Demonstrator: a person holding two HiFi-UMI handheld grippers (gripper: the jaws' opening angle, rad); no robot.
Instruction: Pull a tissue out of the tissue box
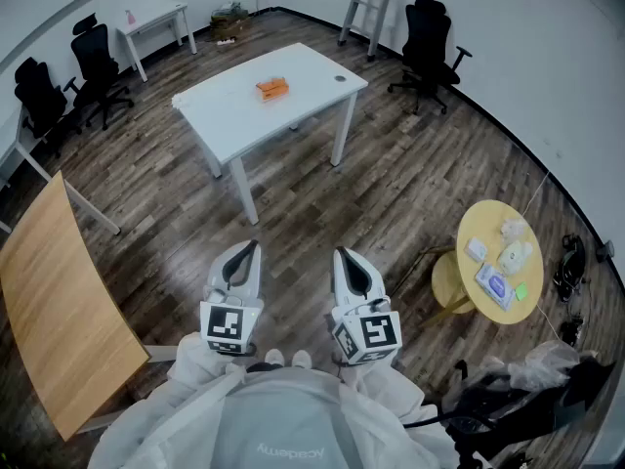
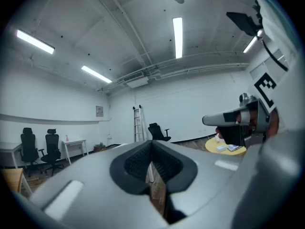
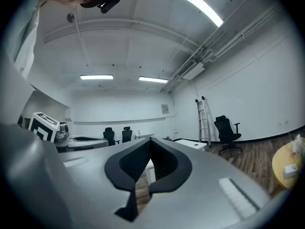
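Note:
An orange tissue box (image 1: 272, 88) lies on the white table (image 1: 234, 115) far ahead of me in the head view. Both grippers are held close to my body, well short of the table and pointing level towards it. My left gripper (image 1: 246, 251) has its jaws together with nothing between them, and it looks the same in its own view, left gripper (image 2: 151, 144). The right gripper (image 1: 344, 256) is likewise shut and empty, as the right gripper (image 3: 150, 142) shows in its own view. Neither gripper view shows the box.
A round yellow table (image 1: 471, 225) with small packets stands at the right, and a wooden desk (image 1: 49, 291) at the left. Black office chairs (image 1: 428, 52) and a ladder (image 1: 371, 3) line the far walls. Dark wood floor lies between me and the white table.

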